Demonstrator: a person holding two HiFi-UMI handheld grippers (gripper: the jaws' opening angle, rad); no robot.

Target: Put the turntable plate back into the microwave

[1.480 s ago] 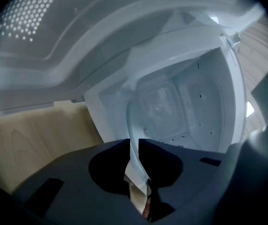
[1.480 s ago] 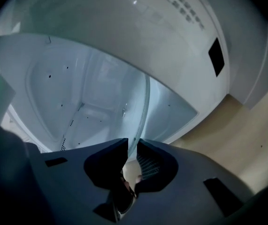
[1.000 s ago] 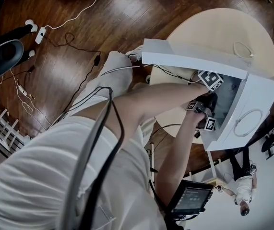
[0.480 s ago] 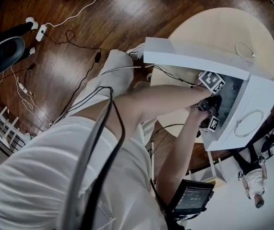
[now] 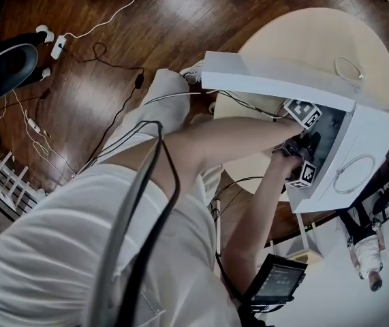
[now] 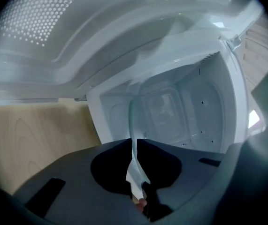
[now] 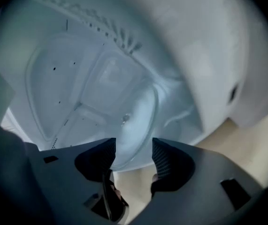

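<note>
The clear glass turntable plate [image 6: 132,116] stands on edge at the mouth of the white microwave [image 5: 368,131]. My left gripper [image 6: 134,139] is shut on its rim, and the plate runs forward into the cavity [image 6: 171,111]. In the right gripper view the plate [image 7: 136,116] shows as a tilted disc. My right gripper [image 7: 134,142] is opening; the plate's near rim lies between its jaws, clear of the ribbed pads [image 7: 109,153]. In the head view the left gripper [image 5: 310,131] and the right gripper [image 5: 303,161] are both at the cavity opening, where the plate is hard to make out.
The microwave's open door [image 5: 276,84] hangs over my left gripper, its dotted window [image 6: 54,27] close above. The microwave sits on a round pale wood table [image 5: 317,39]. Cables [image 5: 112,19] trail over the dark wood floor. A tablet [image 5: 276,281] sits below my right arm.
Both grippers have shifted slightly toward the cavity, and the right gripper's marker cube has rolled and dropped a little. A person in the background has moved to the right.
</note>
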